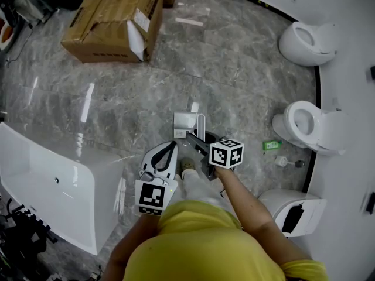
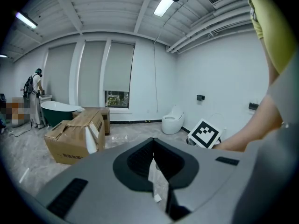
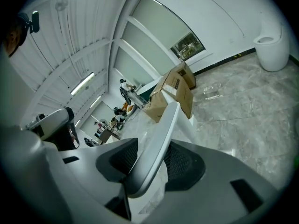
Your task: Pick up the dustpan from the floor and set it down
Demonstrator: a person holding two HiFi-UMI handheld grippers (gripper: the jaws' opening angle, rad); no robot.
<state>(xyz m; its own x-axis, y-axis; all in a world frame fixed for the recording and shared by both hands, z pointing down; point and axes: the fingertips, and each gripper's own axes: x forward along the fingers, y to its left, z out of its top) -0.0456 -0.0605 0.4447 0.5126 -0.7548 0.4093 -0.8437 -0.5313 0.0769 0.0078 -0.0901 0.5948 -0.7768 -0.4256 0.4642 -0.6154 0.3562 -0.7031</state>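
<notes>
The dustpan [image 1: 185, 123] is a small white-grey pan with a long pale handle [image 1: 201, 126], low over the marble floor just ahead of the person's feet. Whether it touches the floor I cannot tell. My right gripper [image 1: 194, 137], with its marker cube [image 1: 226, 153], is shut on that handle. In the right gripper view the handle [image 3: 156, 143] runs slanted between the dark pads [image 3: 184, 164]. My left gripper [image 1: 171, 146] hangs beside it on the left, shut with nothing in it. In the left gripper view its jaws [image 2: 156, 174] meet over bare floor.
Cardboard boxes [image 1: 114, 22] lie on the floor at the back left. A white bathtub [image 1: 53, 186] stands at the left. Toilets [image 1: 307, 43] [image 1: 310, 124] line the right wall, with a small green item [image 1: 271, 145] near them. The person's shoe [image 1: 187, 165] is beneath the grippers.
</notes>
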